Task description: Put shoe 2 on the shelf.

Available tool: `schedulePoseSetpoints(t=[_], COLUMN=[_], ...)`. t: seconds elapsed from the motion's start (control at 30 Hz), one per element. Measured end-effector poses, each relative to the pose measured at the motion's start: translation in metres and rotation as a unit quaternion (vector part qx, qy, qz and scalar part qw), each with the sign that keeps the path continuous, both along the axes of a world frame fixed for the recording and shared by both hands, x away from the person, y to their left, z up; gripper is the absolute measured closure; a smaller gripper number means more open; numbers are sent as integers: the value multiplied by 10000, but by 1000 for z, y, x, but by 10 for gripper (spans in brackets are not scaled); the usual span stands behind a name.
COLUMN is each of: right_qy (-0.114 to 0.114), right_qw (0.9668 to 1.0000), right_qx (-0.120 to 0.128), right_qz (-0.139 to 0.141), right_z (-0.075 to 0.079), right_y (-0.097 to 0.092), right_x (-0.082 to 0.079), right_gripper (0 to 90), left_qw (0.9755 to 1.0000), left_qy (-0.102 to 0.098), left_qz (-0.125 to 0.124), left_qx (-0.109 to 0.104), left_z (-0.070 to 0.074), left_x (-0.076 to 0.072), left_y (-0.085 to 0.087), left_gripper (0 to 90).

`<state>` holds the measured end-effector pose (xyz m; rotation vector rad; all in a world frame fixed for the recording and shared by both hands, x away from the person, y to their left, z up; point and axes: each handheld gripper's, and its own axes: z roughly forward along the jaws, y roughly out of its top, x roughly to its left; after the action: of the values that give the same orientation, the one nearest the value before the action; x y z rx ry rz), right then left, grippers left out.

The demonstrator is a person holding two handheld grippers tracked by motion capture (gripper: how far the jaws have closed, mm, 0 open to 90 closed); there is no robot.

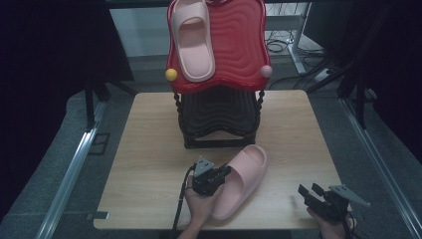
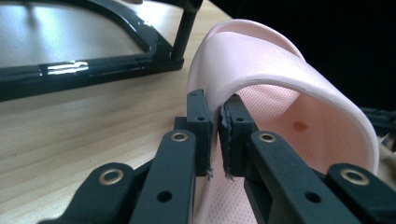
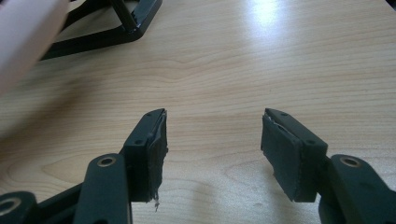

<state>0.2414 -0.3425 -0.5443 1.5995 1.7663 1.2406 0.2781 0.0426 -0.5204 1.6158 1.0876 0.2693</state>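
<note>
Left gripper [image 1: 222, 175] is clamped on the slipper's [image 1: 242, 179] strap edge, slipper lying on the table [image 1: 149, 149] by the rack [image 1: 219, 114]. Right gripper [image 1: 311, 191] hangs open. I'd lift slowly, thin grip.

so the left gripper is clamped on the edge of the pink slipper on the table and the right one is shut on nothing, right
Not quite. The right gripper is open, not shut: the right gripper view shows its jaws wide apart over bare table. The rest holds: the left gripper is clamped on the edge of the pink slipper.
</note>
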Motion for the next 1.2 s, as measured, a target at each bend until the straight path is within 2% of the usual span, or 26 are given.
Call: schedulePoseSetpoints(t=[0.23, 0.43, 0.6, 0.83, 1.03, 1.2], right_qy=[22, 14, 42, 50, 80, 76], right_qw=[9999, 9999, 9998, 9997, 9997, 9998], right_qx=[15, 57, 67, 79, 69, 74], right_qz=[-110, -162, -200, -204, -198, -196], right_z=[0, 0, -1, -1, -2, -2], right_y=[-1, -4, -5, -4, -4, -4], right_x=[0, 0, 1, 2, 2, 2], right_gripper=[408, 408, 400, 396, 396, 396], left_qw=[9993, 9982, 9976, 9952, 9940, 9926], left_qy=[-34, -85, -203, -514, -663, -794], left_qz=[133, 274, 340, 442, 380, 425], left_qx=[-352, -529, -563, -707, -780, -812], left_z=[9, 16, 25, 46, 62, 74], left_x=[-2, -2, -5, -10, -11, -11], left_y=[14, 25, 33, 46, 53, 56], left_gripper=[839, 838, 838, 839, 839, 839])
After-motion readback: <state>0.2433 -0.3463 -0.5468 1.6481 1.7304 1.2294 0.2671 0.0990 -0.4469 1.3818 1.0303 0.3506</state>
